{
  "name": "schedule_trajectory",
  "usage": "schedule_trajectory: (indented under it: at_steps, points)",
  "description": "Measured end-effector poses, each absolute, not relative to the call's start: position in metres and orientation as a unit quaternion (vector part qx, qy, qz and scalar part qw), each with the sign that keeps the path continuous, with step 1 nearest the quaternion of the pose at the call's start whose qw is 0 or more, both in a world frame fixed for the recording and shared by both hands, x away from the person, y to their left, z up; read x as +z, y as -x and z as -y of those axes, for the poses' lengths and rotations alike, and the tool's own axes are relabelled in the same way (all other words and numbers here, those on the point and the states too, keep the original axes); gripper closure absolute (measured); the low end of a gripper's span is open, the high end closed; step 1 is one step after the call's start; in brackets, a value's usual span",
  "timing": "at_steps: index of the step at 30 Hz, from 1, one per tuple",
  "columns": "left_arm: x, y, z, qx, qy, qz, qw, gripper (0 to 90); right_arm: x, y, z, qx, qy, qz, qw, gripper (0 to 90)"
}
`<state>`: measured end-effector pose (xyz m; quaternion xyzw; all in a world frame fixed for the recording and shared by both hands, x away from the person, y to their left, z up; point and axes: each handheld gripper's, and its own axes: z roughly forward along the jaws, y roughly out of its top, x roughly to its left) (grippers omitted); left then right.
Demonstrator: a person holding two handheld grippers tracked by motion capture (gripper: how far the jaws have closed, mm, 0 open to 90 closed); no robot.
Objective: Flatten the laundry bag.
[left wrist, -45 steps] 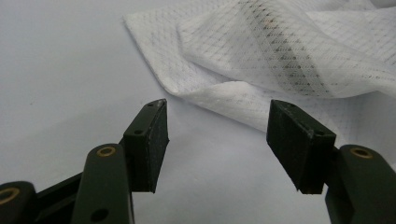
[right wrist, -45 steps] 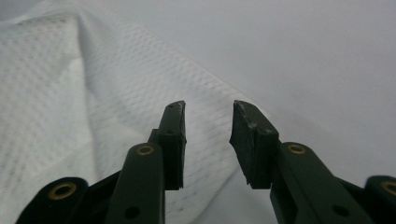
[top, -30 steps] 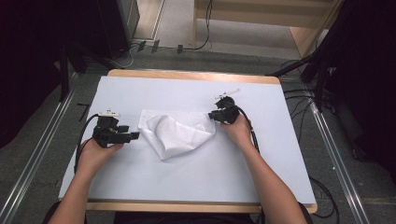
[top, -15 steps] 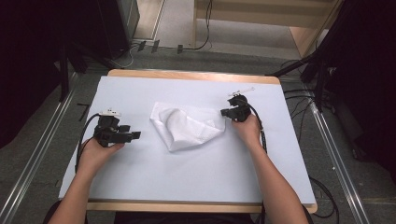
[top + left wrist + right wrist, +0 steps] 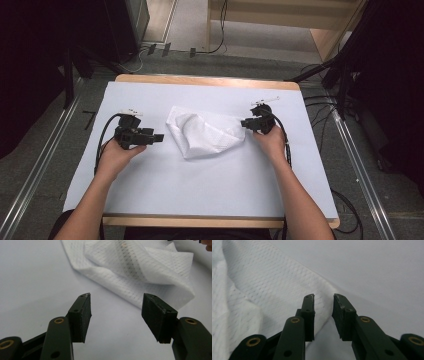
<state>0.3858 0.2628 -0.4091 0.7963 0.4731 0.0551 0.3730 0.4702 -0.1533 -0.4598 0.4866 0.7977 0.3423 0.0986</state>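
- White mesh cloth (image 5: 205, 134) lies crumpled mid-table on the white table cover (image 5: 210, 185), between the two grippers, partly folded over itself.
- Left gripper (image 5: 116, 312): jaws wide apart, nothing between them. In the left gripper view they point at the cloth's near edge, short of touching it. In the high view it sits just left of the cloth.
- Right gripper (image 5: 323, 315): jaws narrow w/ a small gap, right at the cloth's edge/corner. Fabric shows thru the gap, but the pads don't look pressed on it, so prob. not gripping.
- Risk 1: if the right jaws close where they are, they may catch only the thin edge or miss it. Cloth is flat on the cover there, little to bite.
- Risk 2: the mesh is light and floppy; a pull from one side would likely drag the whole piece or bunch it more, since the left side is unheld.
- Risk 3: the left jaws could pinch two folded layers at once, as the folds overlap near that edge.
- Writing: a dark mark like a "7" on the floor (image 5: 50, 165) left of the table. No brands or labels legible on cloth or grippers.
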Motion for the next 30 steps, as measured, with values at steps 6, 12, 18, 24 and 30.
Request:
schedule_trajectory:
  at_steps: [6, 12, 18, 24, 30]
  points:
    - [-0.409, -0.411, -0.246, 0.056, -0.803, -0.468, 0.365, 41.8, -0.449, -0.454, 0.157, 0.355, -0.476, -0.798, 0.105, 68.4]
    - [-0.418, -0.428, -0.232, 0.052, -0.809, -0.467, 0.352, 41.3, -0.442, -0.436, 0.156, 0.357, -0.459, -0.807, 0.105, 67.2]
    - [-0.421, -0.435, -0.216, 0.043, -0.816, -0.453, 0.357, 39.2, -0.437, -0.418, 0.154, 0.361, -0.442, -0.813, 0.112, 65.8]
    - [-0.42, -0.443, -0.198, 0.057, -0.825, -0.435, 0.356, 37.6, -0.441, -0.404, 0.155, 0.353, -0.439, -0.819, 0.111, 65.4]
    - [-0.432, -0.458, -0.198, 0.075, -0.826, -0.437, 0.347, 36.7, -0.444, -0.394, 0.154, 0.347, -0.436, -0.823, 0.114, 65.0]
